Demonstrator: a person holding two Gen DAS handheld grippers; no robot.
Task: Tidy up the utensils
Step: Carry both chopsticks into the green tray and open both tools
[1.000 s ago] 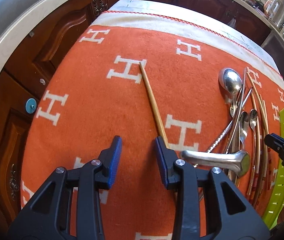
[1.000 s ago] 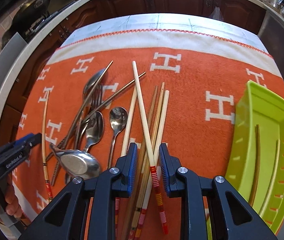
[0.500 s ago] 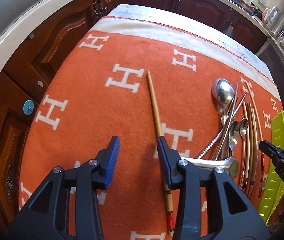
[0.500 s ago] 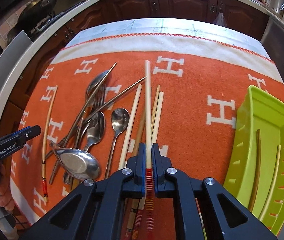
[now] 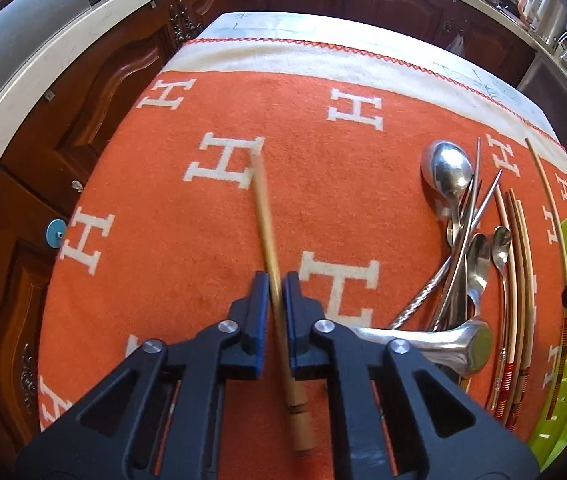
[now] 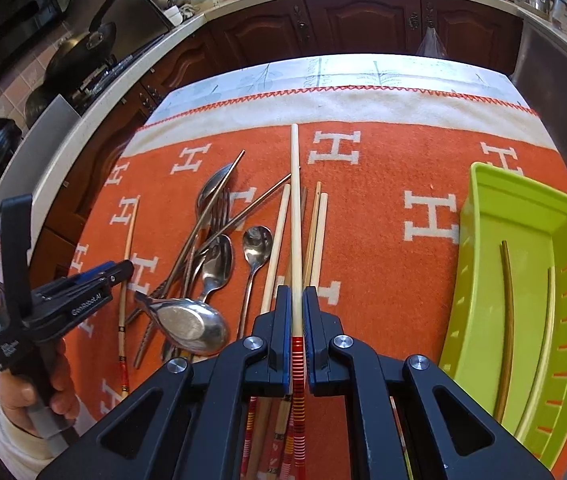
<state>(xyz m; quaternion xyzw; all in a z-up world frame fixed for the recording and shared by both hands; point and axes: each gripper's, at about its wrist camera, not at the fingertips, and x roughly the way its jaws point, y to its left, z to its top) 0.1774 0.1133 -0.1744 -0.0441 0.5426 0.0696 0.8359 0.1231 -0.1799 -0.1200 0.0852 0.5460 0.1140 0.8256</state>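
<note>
Chopsticks, two held. Left gripper (image 5: pixel 276 294): jaws have just been closing, blue pads now pinched on a brown chopstick (image 5: pixel 266 224) partway along its shaft, tip blurred over the orange cloth (image 5: pixel 323 184); tool tilted steeply downward, gripped from below by a hand (image 6: pixel 31 392) with pale sleeve. Right gripper (image 6: pixel 296 320): pads clamped on a pale chopstick (image 6: pixel 294 216) at the start of its red-striped end, shaft pointing away, above the loose chopsticks (image 6: pixel 315 236). Beside these: spoons and fork (image 6: pixel 211 248). Far right: green tray (image 6: pixel 483 280), two chopsticks inside.
</note>
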